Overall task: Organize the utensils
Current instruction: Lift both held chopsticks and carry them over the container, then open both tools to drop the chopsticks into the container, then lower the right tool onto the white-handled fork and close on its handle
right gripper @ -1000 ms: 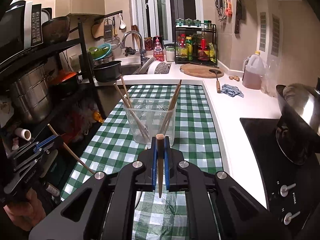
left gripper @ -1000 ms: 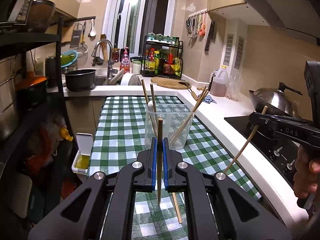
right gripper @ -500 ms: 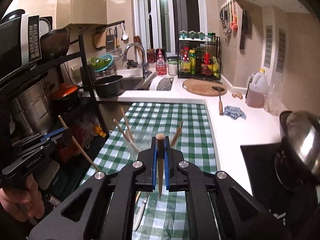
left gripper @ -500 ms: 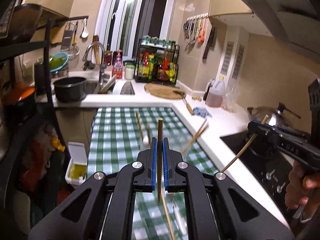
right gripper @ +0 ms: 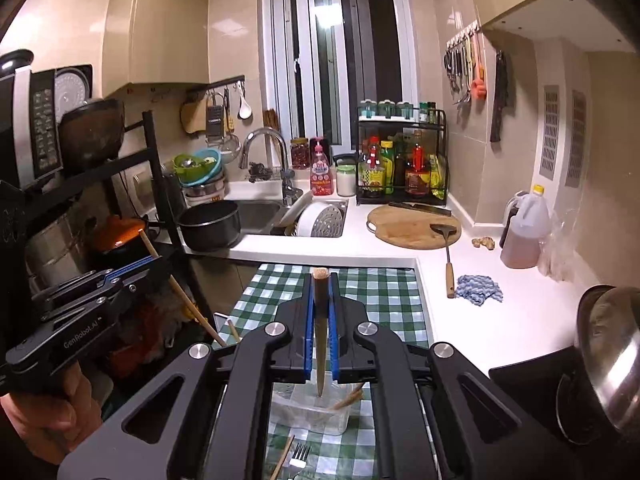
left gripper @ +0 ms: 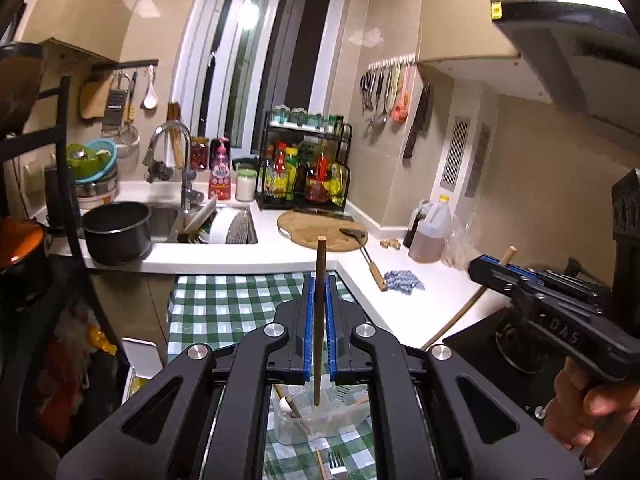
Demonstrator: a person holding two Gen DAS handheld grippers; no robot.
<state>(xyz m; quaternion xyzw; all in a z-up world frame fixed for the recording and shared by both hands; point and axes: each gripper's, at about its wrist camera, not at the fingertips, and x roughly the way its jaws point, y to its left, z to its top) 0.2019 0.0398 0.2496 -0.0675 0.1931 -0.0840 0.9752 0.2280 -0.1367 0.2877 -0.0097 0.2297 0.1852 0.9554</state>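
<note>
Tools: L & R each clamp 1 chopstick.

We hold the left gripper at lower centre of its frame, jaws clamped together. The right gripper sits likewise clamped. A hand grips its handle at lower right.

We read "GenRobot.AI" on the left gripper at 9 o'clock, and "DAS" on the right gripper at 3 o'clock.
</note>
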